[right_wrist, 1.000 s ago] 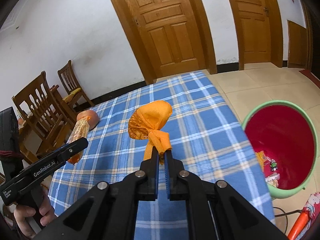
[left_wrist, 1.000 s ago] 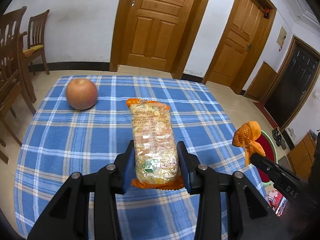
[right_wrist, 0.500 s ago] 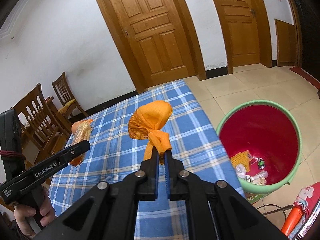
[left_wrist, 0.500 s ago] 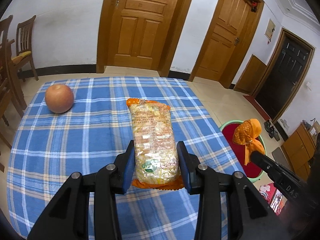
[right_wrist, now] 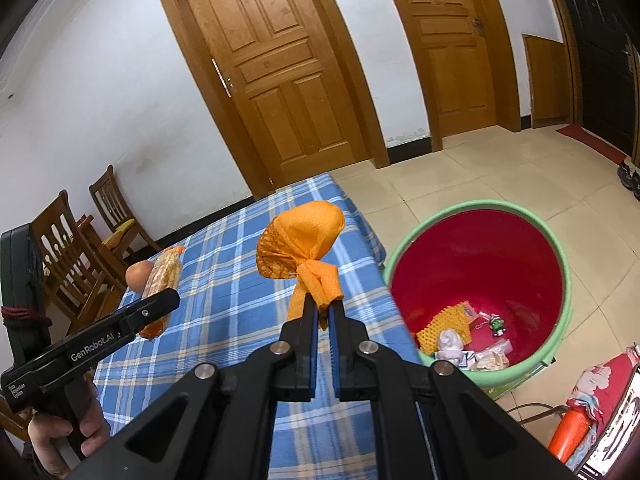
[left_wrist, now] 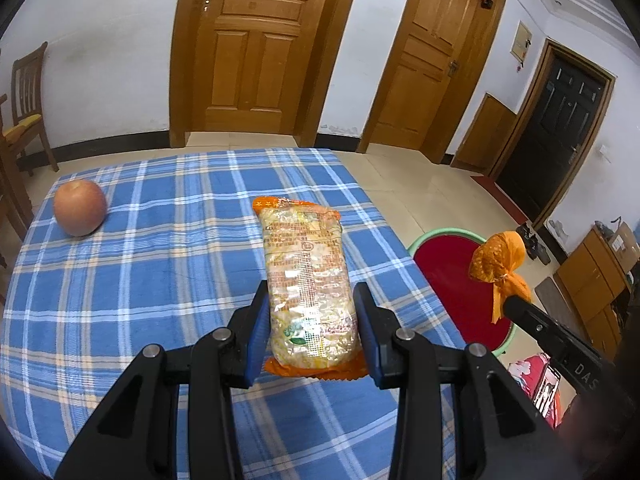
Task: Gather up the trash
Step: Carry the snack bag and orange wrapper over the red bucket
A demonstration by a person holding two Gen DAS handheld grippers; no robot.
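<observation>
From my left wrist camera I note the left gripper [left_wrist: 312, 312] clenched on a snack packet [left_wrist: 306, 280], clear film with orange ends, pads pressing its two long sides near the lower end. The packet stands out ahead of the jaws toward 12 o'clock, held above the blue plaid tablecloth [left_wrist: 160, 272]. An apple [left_wrist: 80, 208] sits on the cloth at 10 o'clock, well apart from the packet.

From my right wrist camera the right gripper [right_wrist: 324, 312] is closed tight on the knotted tail of an orange bundle [right_wrist: 304, 240], which rises from the fingertips toward 12 o'clock. I observe it over the table's edge, with the bin [right_wrist: 560, 320], green rim and red inside, on the floor at 3 o'clock. Wrappers and scraps lie in its bottom. The same view shows the left gripper at 9 o'clock, carried by a hand [right_wrist: 64, 436] at 8 o'clock.
</observation>
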